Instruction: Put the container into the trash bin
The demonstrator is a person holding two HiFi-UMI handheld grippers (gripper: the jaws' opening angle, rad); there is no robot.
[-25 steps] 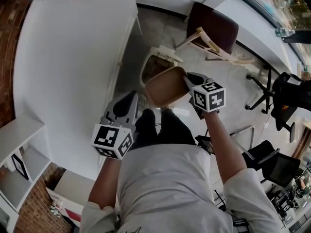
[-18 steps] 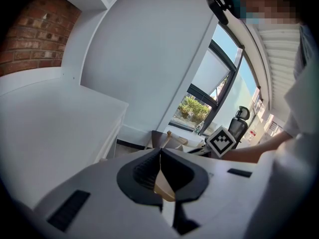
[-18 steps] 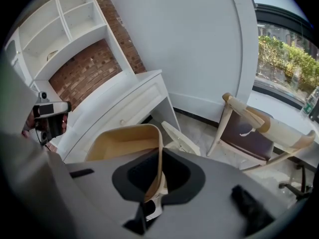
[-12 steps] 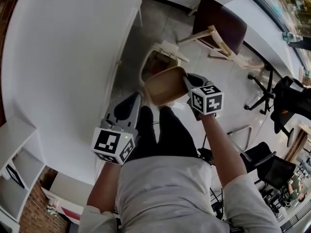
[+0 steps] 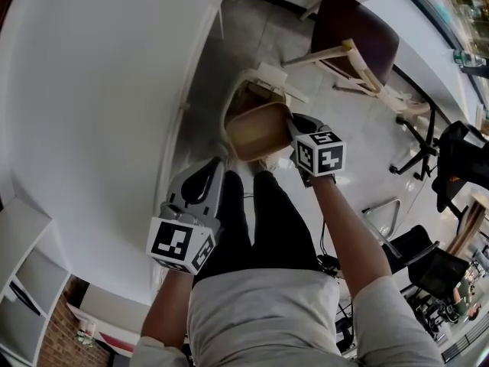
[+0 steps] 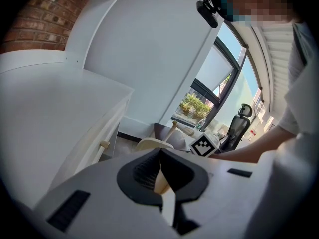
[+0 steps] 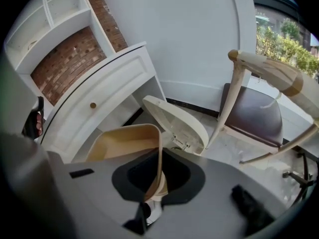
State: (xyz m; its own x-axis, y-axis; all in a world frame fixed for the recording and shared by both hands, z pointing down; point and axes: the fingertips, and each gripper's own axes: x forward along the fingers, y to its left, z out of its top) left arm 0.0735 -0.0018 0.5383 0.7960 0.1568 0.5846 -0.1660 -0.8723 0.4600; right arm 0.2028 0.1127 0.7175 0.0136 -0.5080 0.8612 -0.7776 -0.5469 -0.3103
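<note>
My right fingers [image 7: 177,176] clamp 1 thin wall of the tan container [image 5: 256,128], tilted over the open trash bin [image 5: 238,92] — it looks light, stiff, slightly springy, best pinched near the rim; left fingers [image 6: 144,171] closed, empty

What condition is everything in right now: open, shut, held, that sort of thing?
container, gripped by its wall
right gripper, shut on the container
left gripper, shut, empty
trash bin, lid open
drawer, closed
chair, upright
</note>
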